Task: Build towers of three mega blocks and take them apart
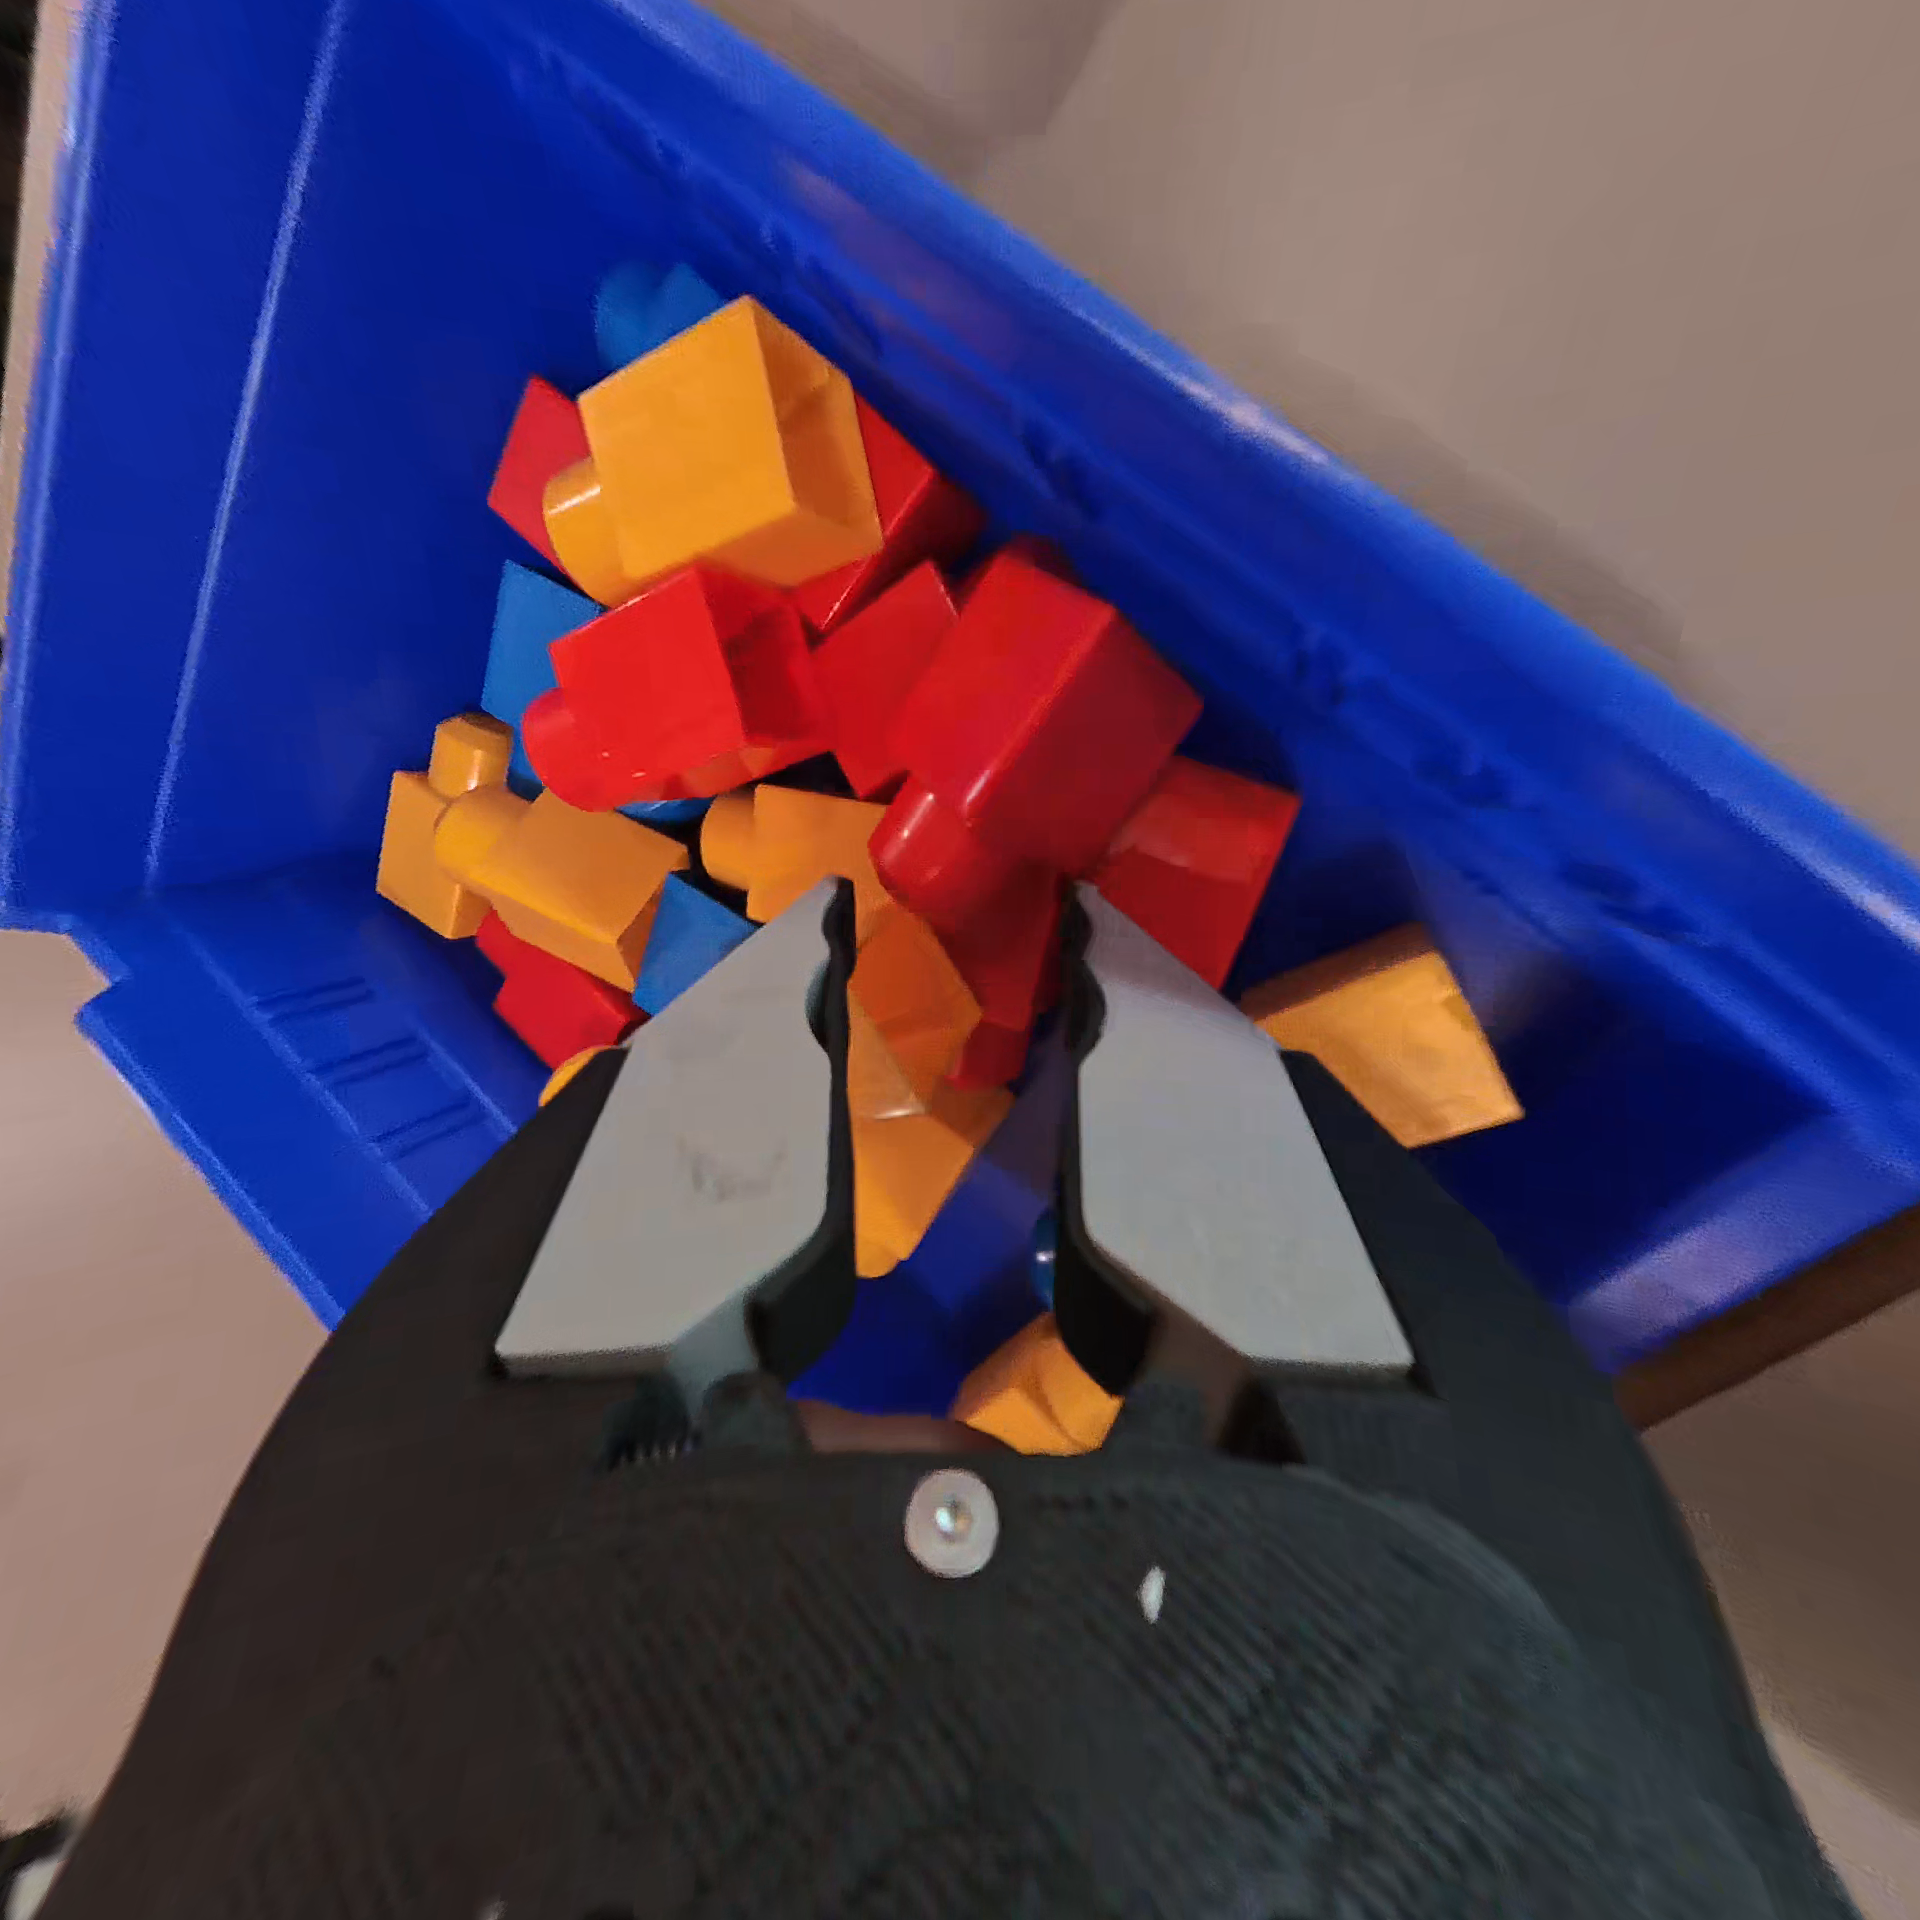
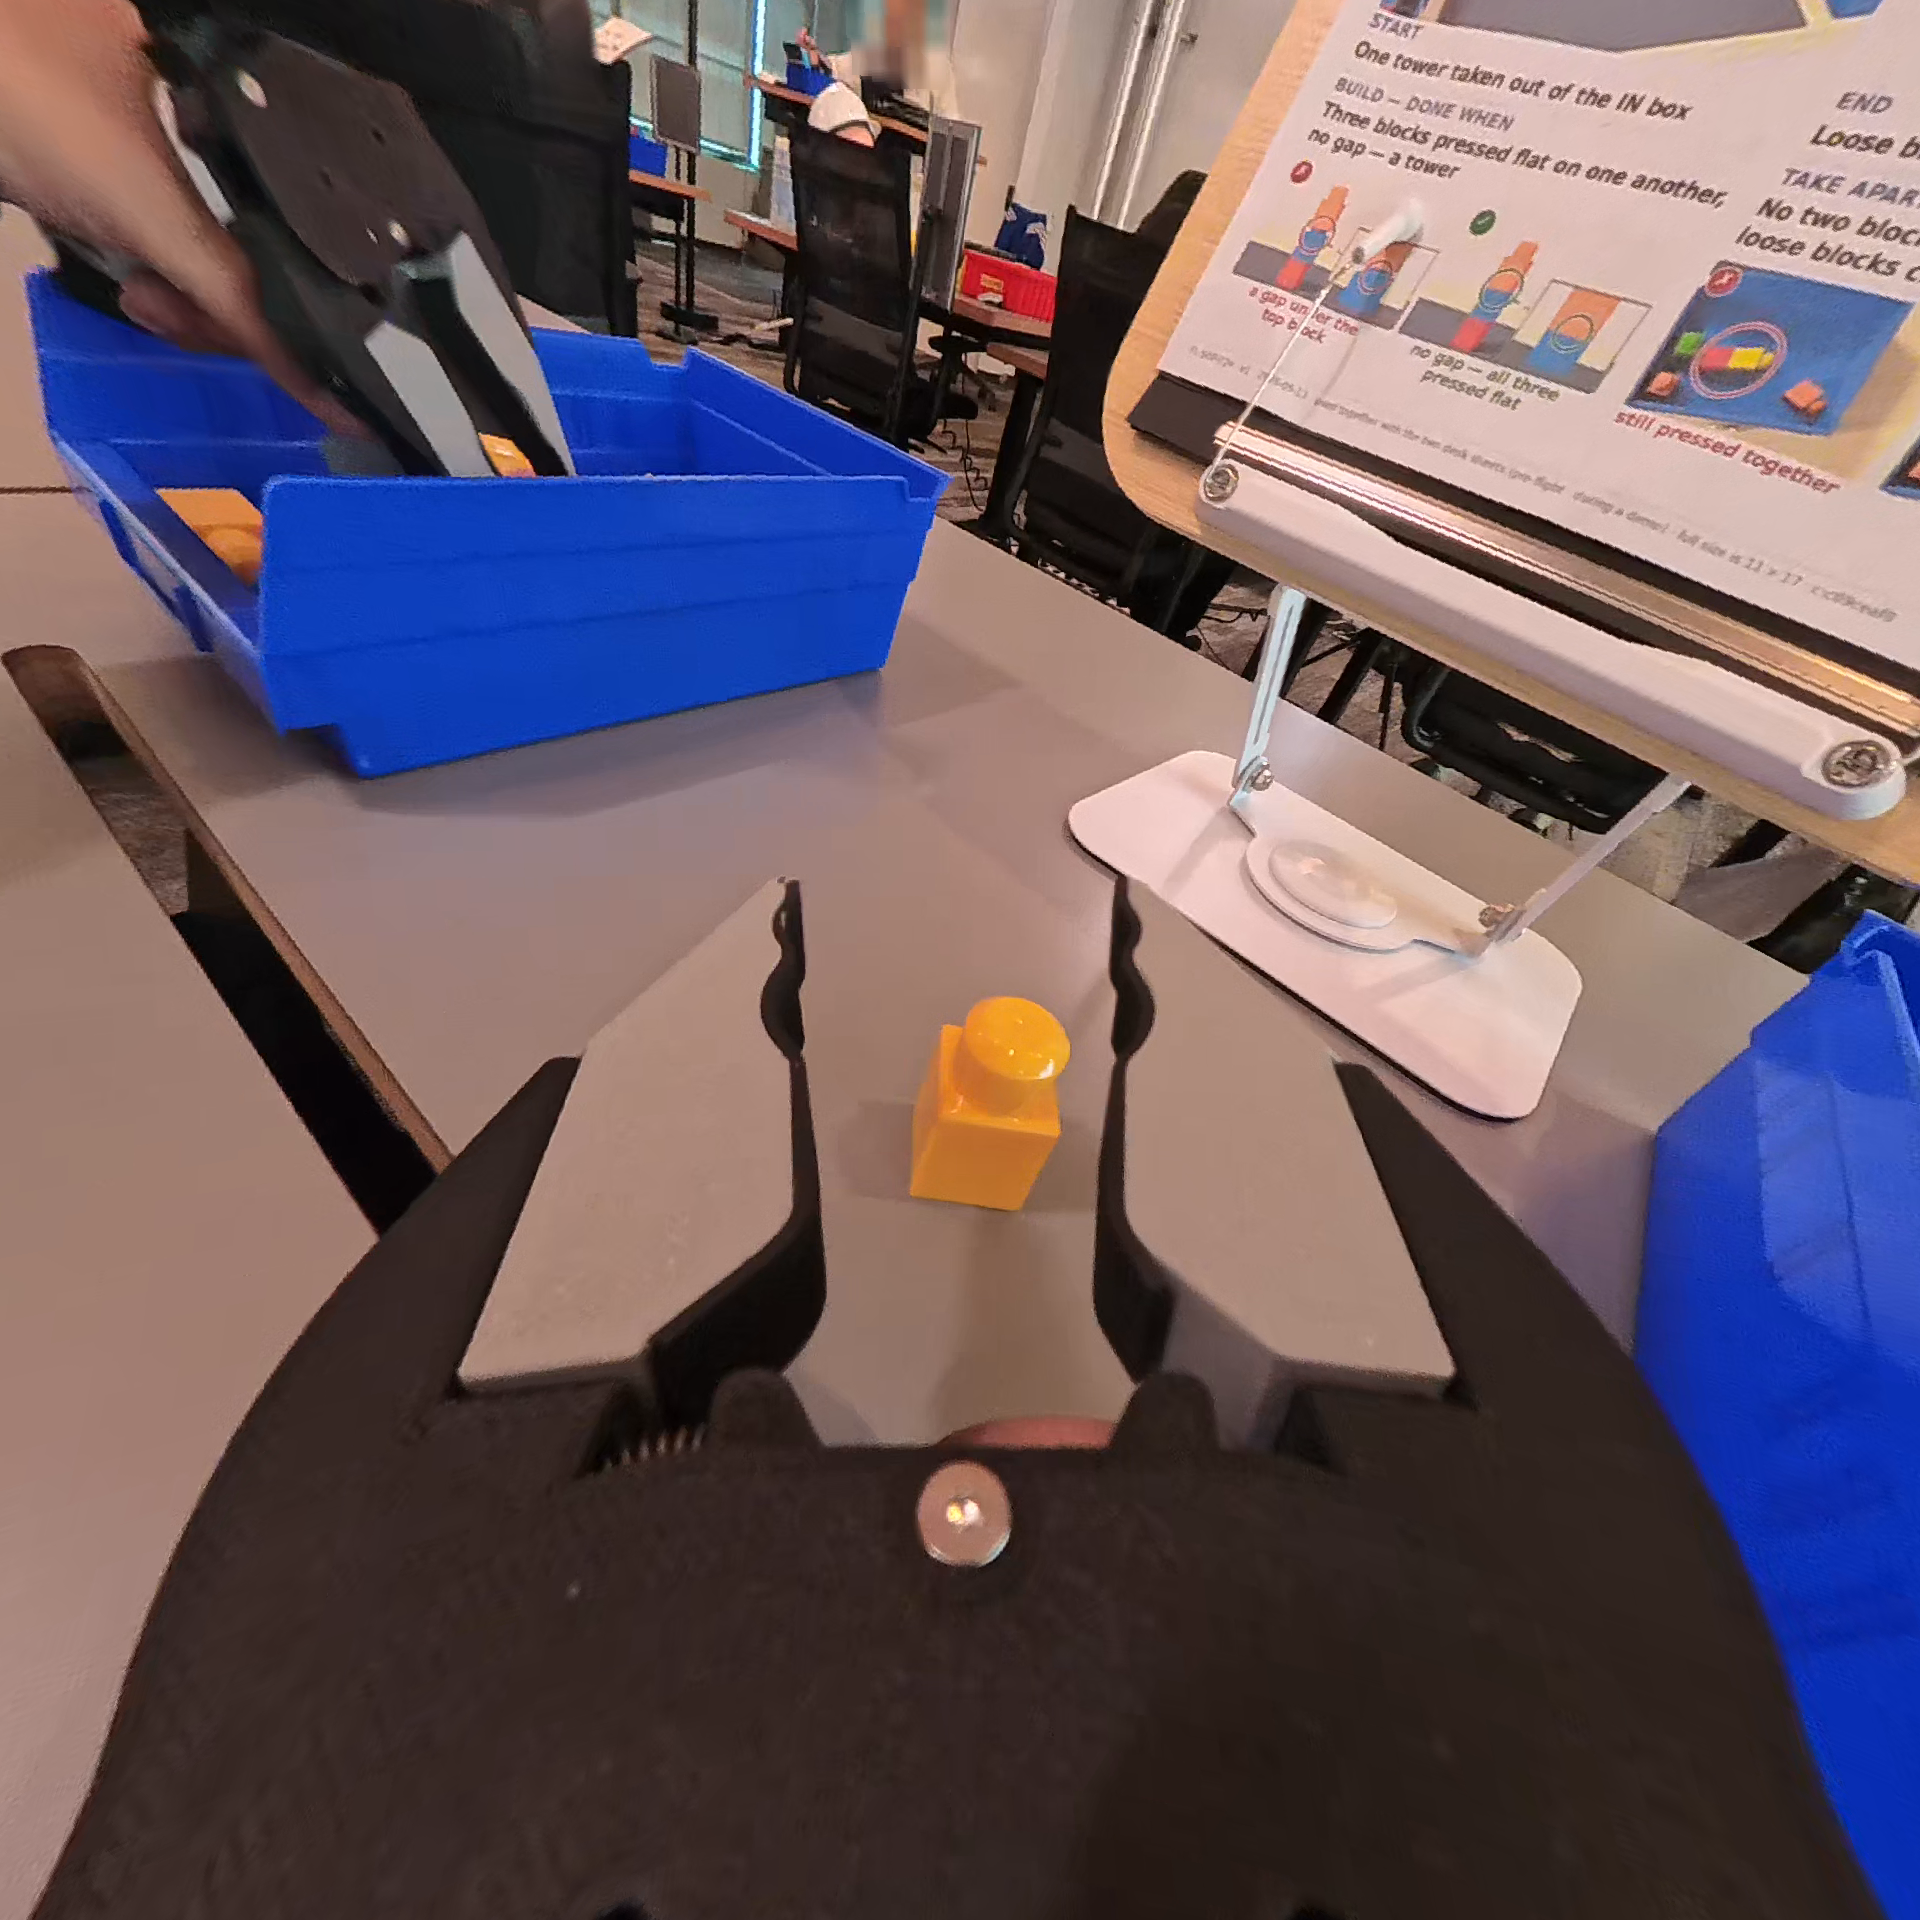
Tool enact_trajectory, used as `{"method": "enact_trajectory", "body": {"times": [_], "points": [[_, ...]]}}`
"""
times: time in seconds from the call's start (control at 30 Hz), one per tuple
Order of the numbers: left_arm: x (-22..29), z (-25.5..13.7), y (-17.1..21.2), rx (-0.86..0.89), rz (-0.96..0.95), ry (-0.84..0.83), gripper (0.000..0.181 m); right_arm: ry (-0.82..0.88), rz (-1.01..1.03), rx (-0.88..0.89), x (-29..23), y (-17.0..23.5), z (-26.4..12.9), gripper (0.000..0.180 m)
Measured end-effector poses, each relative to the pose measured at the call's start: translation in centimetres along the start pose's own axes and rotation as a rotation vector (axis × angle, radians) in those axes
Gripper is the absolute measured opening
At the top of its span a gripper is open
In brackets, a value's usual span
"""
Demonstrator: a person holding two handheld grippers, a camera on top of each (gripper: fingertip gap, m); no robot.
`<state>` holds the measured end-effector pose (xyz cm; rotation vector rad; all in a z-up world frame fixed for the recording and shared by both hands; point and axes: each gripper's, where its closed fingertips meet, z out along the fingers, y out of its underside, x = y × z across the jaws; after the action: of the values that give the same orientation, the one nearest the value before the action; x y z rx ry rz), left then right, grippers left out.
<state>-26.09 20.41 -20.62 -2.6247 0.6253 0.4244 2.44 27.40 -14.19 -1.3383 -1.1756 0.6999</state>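
Over the far-left blue bin (image 2: 582, 592), the left hand-held gripper (image 1: 951, 904) is reaching among piled blocks (image 1: 717, 468), jaws apart; the right hand-held gripper (image 2: 951, 904) is hovering spread around an upright orange block (image 2: 987, 1112) on the grey surface (image 2: 582, 894).

A white printed instruction sheet (image 2: 1621, 249) with black headings, red captions and small colour diagrams of block towers rests on a light wooden board held by a white metal tabletop stand (image 2: 1340, 935), at the upper right of the right wrist view. Its lettering is legible, along with a red and a green round mark above the diagrams. No lettering can be made out in the left wrist view.
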Motion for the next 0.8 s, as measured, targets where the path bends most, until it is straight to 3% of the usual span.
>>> {"method": "enact_trajectory", "body": {"times": [0.03, 0.23, 0.37, 0.6, 0.7, 0.8], "points": [[0.0, 0.3, 0.1, -0.022, 0.029, -0.015, 0.031, -0.005, -0.003, 0.002, -0.2, -0.1, 0.0, 0.057], [-1.7, -0.1, -0.2, -0.041, 0.060, -0.163, 0.000, -0.016, -0.031, 0.019, -0.7, -0.7, -0.3, 0.056], [-1.5, -2.3, -0.9, 0.038, -0.050, -0.156, 0.000, -0.015, -0.037, 0.028, -0.9, -0.9, -0.7, 0.055], [-1.3, -3.1, -1.0, -0.004, -0.152, -0.242, 0.000, -0.003, -0.022, 0.020, -0.7, -0.3, -1.4, 0.053], [-0.8, -1.9, -1.5, -0.022, -0.431, -0.169, 0.009, 0.002, -0.004, 0.032, -0.4, -0.4, -1.6, 0.053], [0.0, -1.1, -2.1, -0.030, -0.709, -0.041, 0.047, -0.001, 0.006, 0.025, -0.3, -0.3, -1.5, 0.053]]}}
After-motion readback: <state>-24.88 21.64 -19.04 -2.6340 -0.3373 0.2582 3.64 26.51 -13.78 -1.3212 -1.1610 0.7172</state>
